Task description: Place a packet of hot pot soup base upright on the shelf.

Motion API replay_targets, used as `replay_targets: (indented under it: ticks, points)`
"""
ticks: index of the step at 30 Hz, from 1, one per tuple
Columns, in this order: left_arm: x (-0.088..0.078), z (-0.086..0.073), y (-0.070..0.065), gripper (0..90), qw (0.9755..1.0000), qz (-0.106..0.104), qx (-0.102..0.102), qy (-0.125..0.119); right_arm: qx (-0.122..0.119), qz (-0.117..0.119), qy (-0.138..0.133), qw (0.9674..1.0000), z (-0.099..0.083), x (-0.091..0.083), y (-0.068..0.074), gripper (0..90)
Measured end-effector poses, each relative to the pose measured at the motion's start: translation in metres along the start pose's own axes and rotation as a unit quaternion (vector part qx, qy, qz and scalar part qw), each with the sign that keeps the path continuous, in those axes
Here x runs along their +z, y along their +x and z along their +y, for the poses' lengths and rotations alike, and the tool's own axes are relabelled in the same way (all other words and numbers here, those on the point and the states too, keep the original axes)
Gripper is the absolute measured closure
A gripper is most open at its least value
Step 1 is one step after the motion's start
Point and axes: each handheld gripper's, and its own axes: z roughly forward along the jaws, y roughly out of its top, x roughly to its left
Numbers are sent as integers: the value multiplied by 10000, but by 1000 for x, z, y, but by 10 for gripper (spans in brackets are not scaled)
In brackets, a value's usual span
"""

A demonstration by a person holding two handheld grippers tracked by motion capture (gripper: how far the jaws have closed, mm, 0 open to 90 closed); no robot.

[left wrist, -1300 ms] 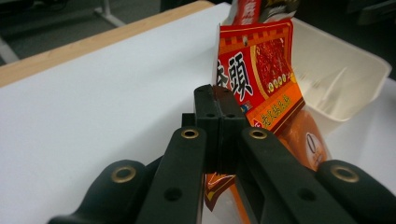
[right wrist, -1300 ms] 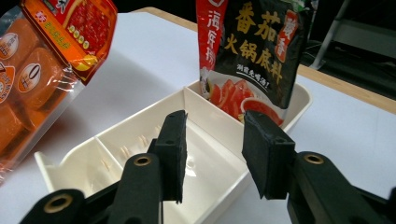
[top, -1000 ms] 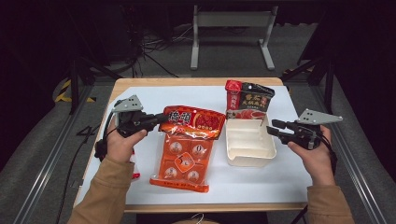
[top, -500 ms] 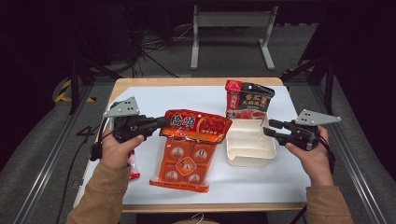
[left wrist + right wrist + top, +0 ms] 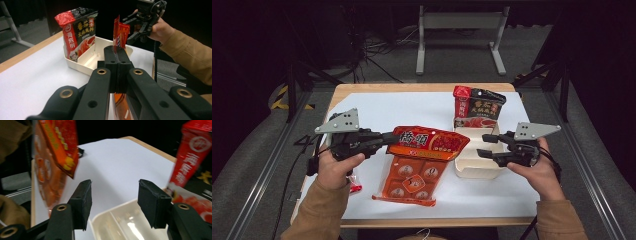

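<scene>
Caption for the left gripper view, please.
Left hand-held gripper clamps orange packet edge before white tray holding soup-base bag.

The left gripper's (image 5: 384, 140) fingers (image 5: 117, 56) hid the pouch's (image 5: 419, 162) pinched edge, and the gripper's body covered most of the pouch below that edge in the left gripper view. Behind the pouch, part of the tray's (image 5: 472, 167) near-left rim was hidden in the high view. Beside the tray, the bag's (image 5: 192, 152) top and right side were cut off by the right gripper view's edge, and the pouch there was blurred. Print on the bag was too small to read from above.
</scene>
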Motion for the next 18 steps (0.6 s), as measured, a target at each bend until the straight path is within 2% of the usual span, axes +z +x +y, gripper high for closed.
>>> replay_targets:
  ticks: [6,8,14,18]
  points:
    - [-1,3,-7,900,9999,-32,152,-48,-201,499,-272,9982,11,7,14,414]
    - [-1,5,-9,900,9998,-49,206,-62,-200,570,-355,9975,15,11,18,410]
    - [-3,11,-22,900,9990,-88,416,-112,-466,851,-409,9944,25,22,30,411]
    - [-3,12,-24,900,9990,-60,418,-136,-578,1028,-479,9919,30,24,36,416]
